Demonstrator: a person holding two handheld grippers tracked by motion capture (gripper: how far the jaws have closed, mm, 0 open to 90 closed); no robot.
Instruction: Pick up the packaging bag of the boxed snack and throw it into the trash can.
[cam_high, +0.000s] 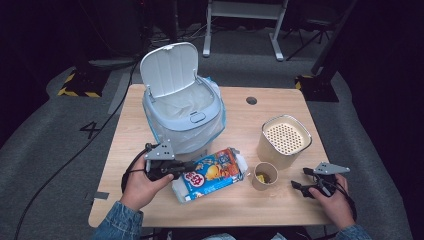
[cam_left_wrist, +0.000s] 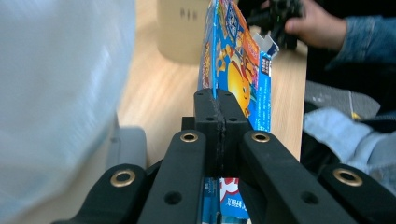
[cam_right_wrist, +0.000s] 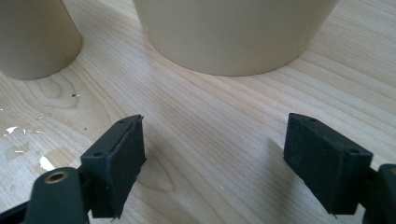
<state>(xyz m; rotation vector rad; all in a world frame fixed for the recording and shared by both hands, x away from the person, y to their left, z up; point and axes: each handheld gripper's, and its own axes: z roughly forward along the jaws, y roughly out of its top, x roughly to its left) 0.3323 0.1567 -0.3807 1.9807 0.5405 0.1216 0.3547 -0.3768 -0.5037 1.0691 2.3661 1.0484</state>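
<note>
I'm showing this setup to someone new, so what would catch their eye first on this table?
Probably the bright blue and orange snack box at the front middle of the table, pinched by its edge in the left gripper. Right behind it stands the pale blue bin with a plastic liner, its white lid flipped open. The right gripper waits open at the front right, near two beige containers.

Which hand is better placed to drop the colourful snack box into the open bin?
Left. The left tool is already shut on the colourful flattened snack box, right beside the open white lidded bin. The right tool is open and empty by the beige containers.
</note>
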